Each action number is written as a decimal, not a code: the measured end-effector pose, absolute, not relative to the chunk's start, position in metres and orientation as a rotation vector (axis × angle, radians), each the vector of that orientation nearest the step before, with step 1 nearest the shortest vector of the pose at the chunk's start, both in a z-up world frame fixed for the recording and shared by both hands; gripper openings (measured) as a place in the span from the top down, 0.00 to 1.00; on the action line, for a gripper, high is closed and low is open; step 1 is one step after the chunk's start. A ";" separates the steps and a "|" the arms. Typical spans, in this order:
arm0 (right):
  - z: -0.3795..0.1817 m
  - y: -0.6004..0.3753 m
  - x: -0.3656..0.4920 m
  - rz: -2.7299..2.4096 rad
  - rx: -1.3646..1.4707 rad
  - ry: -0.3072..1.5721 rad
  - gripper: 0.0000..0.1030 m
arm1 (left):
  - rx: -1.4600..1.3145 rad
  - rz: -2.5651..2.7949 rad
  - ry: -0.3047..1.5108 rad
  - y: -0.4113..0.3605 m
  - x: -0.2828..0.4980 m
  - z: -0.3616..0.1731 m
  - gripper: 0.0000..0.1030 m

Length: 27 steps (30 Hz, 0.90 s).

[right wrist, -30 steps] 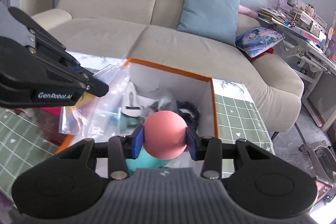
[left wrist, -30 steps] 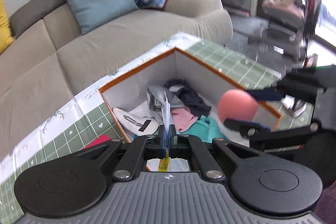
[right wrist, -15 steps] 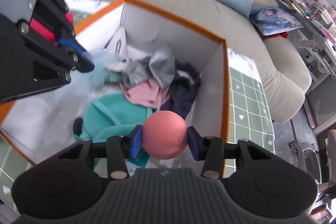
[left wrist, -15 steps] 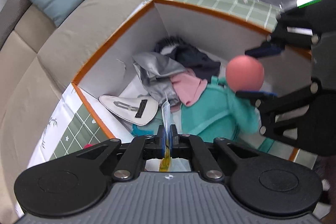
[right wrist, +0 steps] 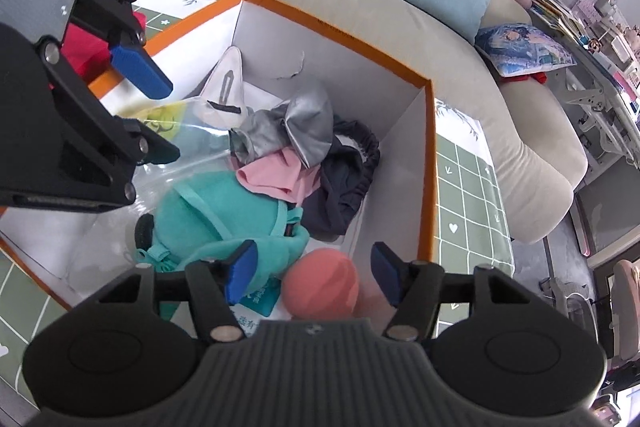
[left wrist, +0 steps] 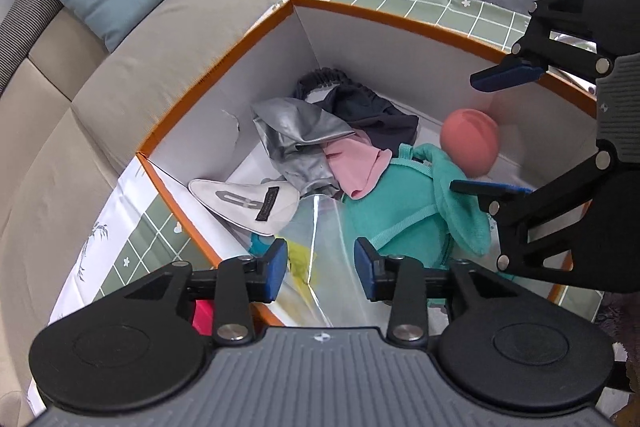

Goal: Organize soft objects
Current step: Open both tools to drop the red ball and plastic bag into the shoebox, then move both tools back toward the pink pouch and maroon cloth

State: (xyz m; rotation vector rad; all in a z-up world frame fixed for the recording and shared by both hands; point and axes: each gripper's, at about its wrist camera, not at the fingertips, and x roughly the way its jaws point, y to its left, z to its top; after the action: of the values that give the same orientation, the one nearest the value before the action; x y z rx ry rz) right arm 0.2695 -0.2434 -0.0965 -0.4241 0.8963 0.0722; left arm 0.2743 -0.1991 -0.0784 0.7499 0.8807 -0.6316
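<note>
Both claws released over the box (left wrist: 224, 67), ball (right wrist: 320, 283) and bag (left wrist: 320, 223) free: lift left gripper (left wrist: 320, 263) and right gripper (right wrist: 316, 271) straight up, clear of clothes.

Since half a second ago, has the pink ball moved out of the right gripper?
Yes. The pink ball has left the right gripper, whose jaws are now spread, and sits lower in the orange-rimmed box, beside the teal garment.
</note>
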 end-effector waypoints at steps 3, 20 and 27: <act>-0.090 -0.242 0.266 0.071 -0.426 0.881 0.38 | 0.745 -0.629 0.863 -0.198 0.271 -0.072 0.57; -0.043 -0.222 0.215 0.040 -0.396 0.754 0.38 | 0.585 -0.615 0.651 -0.160 0.209 -0.014 0.57; -0.036 -0.213 0.184 0.007 -0.203 0.727 0.38 | 0.437 -0.544 0.600 -0.126 0.175 -0.005 0.57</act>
State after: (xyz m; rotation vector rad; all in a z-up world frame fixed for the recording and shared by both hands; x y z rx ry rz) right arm 0.1844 -0.2125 -0.0355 -0.2028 0.7274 0.0065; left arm 0.1754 -0.1259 -0.0045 0.4372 0.5997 -0.5438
